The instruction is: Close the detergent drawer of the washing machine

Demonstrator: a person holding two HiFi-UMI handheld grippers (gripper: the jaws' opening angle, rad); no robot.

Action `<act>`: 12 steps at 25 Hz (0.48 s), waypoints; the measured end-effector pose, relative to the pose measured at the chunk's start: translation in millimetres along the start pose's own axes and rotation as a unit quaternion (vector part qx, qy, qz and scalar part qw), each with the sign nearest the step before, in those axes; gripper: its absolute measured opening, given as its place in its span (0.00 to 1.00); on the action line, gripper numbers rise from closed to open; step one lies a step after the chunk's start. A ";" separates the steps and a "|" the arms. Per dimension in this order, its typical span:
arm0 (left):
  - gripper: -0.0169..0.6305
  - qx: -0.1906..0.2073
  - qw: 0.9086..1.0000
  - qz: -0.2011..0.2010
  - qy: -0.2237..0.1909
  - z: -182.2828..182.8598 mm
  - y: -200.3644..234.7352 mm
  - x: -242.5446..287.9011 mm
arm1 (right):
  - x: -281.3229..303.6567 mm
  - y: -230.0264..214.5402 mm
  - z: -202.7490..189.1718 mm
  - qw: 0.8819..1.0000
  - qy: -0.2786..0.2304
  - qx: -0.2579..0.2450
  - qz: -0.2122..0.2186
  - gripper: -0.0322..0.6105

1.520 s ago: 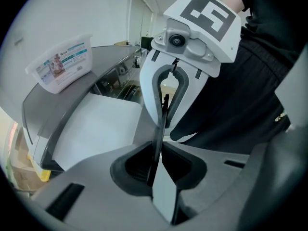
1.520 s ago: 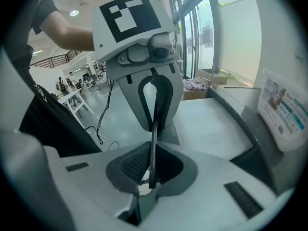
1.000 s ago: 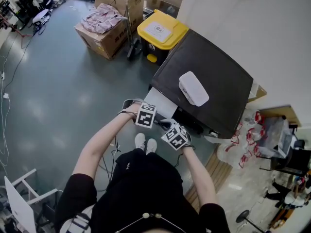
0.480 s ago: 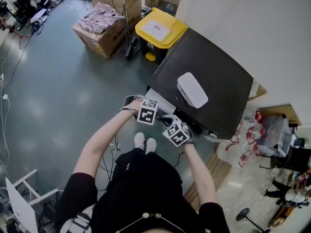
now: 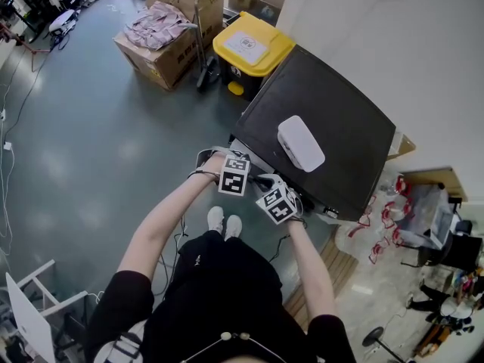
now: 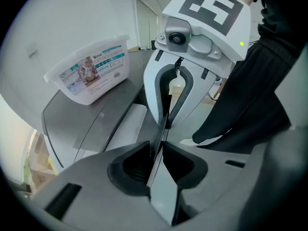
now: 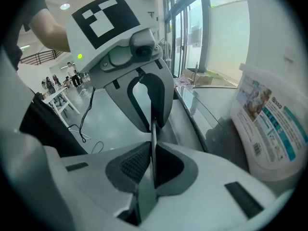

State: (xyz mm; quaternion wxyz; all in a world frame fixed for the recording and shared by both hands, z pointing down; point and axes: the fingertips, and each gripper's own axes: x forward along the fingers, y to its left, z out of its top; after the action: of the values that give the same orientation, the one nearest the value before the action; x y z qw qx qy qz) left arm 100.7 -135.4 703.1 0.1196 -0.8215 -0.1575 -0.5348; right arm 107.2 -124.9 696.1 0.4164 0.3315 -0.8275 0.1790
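The washing machine (image 5: pixel 318 123) has a dark top with a white tub (image 5: pixel 301 142) on it. Only a thin white strip of its detergent drawer (image 5: pixel 243 150) shows at the front left corner. Both grippers are at that corner, facing each other tip to tip. My left gripper (image 5: pixel 249 177) is just opening: its jaws (image 6: pixel 163 129) stand a narrow slit apart with nothing between them. My right gripper (image 5: pixel 266 189) has its jaws (image 7: pixel 153 124) together and empty. The pale drawer face (image 6: pixel 130 124) lies just left of the left jaws.
A yellow-lidded bin (image 5: pixel 253 45) stands against the machine's far side, with cardboard boxes (image 5: pixel 162 36) holding clothes beyond it. The person's shoes (image 5: pixel 225 221) are on the grey floor below the grippers. Cables trail at the left, and a white frame (image 5: pixel 30 316) stands at the bottom left.
The white drawer, which stuck out of the machine front a second ago, has slid almost fully in. Both grippers have moved with it toward the machine.
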 end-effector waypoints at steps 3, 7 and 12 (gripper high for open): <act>0.16 -0.002 1.000 0.016 0.000 0.9 4.8 1.1 | 1.0 -4.0 -0.4 1.000 0.002 0.002 -0.005 0.11; 0.17 -0.010 0.999 0.043 -0.002 0.9 12.3 2.1 | 2.7 -10.6 1.8 1.000 0.002 -0.003 -0.014 0.12; 0.19 -0.010 0.997 0.078 -0.013 4.1 15.3 1.7 | 0.8 -12.3 2.0 1.000 0.001 -0.010 -0.028 0.12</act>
State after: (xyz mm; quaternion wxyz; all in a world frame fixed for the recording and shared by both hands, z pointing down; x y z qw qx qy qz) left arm 110.7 -147.7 702.6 0.1507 -0.8392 -0.0895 -0.5148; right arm 114.3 -135.1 695.9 0.4251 0.3501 -0.8194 0.1589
